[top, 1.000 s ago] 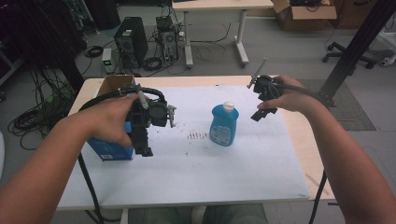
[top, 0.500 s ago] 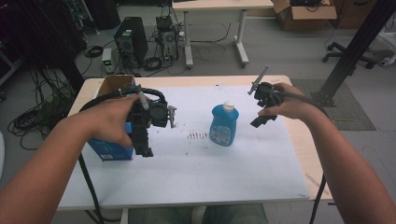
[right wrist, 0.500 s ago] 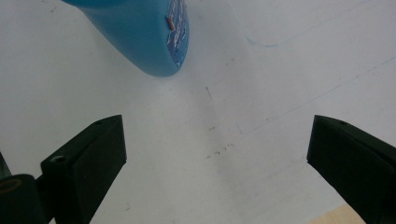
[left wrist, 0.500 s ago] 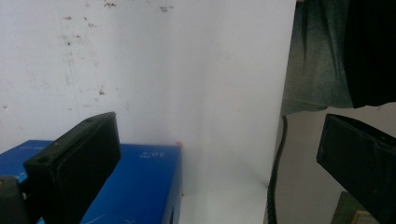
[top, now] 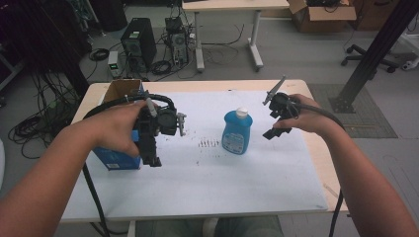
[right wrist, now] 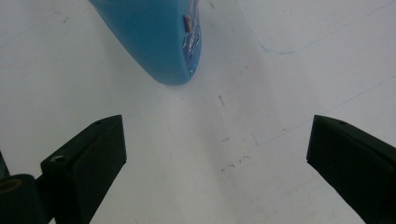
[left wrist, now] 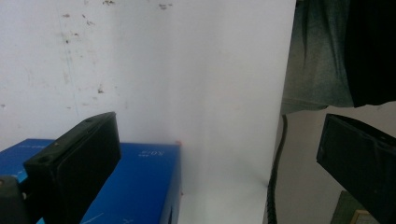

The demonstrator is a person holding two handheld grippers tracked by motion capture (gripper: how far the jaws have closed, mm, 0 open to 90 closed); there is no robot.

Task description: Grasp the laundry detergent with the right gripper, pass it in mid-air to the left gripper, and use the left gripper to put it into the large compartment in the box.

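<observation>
High view: I hold my right gripper (top: 276, 118) above the table's right edge, just beside the blue bottle (top: 236, 132), which stands upright near the middle of the white sheet (top: 222, 177), white cap up. My left gripper (top: 157, 129) hangs over the blue box (top: 118, 157) near the table's left edge. Judgement: the step in hand is the approach to the bottle. To do it well I should come in level, square the jaws to the bottle's narrower sides, and close low on the body rather than at the cap, so it does not tip.

Left gripper view: the jaws stand wide apart, holding nothing. The blue box (left wrist: 140, 186) lies beneath the near jaw, on the sheet toward the table's front edge. Contact with the box cannot be confirmed.

Right gripper view: the jaws are spread wide and empty. The blue bottle (right wrist: 154, 37) sits ahead of them and off toward one jaw, apart from both pads. Judgement: I need to shift sideways to centre it before advancing.
</observation>
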